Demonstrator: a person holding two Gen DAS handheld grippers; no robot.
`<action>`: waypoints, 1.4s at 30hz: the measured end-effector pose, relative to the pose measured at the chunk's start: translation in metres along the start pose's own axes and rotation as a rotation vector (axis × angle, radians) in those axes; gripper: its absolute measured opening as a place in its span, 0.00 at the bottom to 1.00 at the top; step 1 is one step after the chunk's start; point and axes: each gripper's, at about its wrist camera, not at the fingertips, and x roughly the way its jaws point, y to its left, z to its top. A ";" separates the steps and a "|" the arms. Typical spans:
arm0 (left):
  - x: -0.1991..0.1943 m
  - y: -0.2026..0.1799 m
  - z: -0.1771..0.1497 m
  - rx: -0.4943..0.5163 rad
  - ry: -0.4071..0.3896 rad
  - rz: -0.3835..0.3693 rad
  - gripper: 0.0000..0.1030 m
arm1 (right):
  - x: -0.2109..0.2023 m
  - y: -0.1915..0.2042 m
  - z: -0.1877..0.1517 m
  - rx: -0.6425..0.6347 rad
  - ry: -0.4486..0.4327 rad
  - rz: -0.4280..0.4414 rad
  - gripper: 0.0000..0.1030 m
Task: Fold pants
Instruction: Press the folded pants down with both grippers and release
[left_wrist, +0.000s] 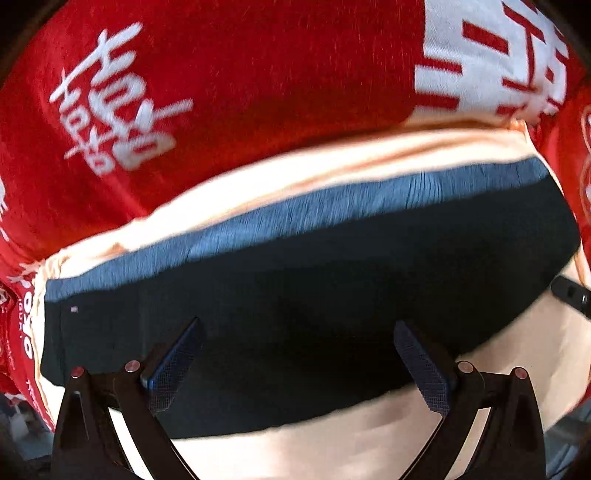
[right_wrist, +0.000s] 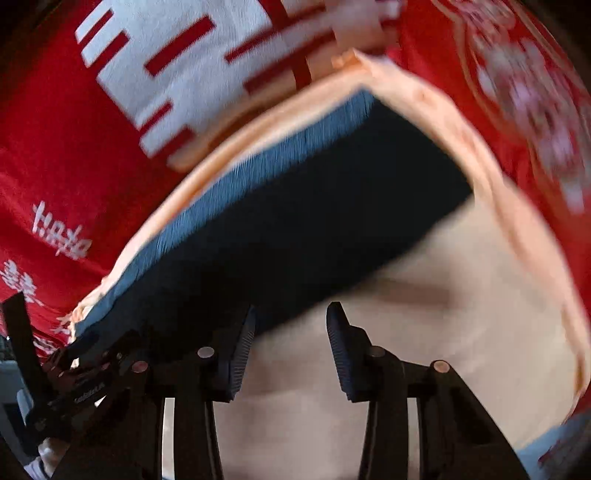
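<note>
both jaws spread wide, left gripper (left_wrist: 297, 360) and right gripper (right_wrist: 291, 350) empty over the dark pants (left_wrist: 295, 295).

Red cloth (left_wrist: 258, 92) w/ white print covers surface; bright light.

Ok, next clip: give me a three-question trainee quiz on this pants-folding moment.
1. True or false: the left gripper is shut on the dark pants.
2. What colour is the ribbed waistband? A) blue B) green C) yellow
3. Fill in: the pants lie on a peach cloth spread over a ____ printed cloth.

Key: 1. False; both it and the right gripper are open and hold nothing. 2. A. 3. Red.
</note>
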 end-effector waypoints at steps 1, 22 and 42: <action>0.002 -0.002 0.005 -0.009 -0.005 0.003 1.00 | 0.002 -0.002 0.014 -0.009 -0.009 -0.011 0.42; 0.027 -0.008 0.038 -0.116 -0.037 0.103 1.00 | 0.051 0.008 0.109 -0.167 -0.097 -0.165 0.40; 0.016 -0.025 0.060 -0.119 -0.041 0.102 1.00 | 0.015 -0.026 0.047 -0.031 -0.079 -0.022 0.43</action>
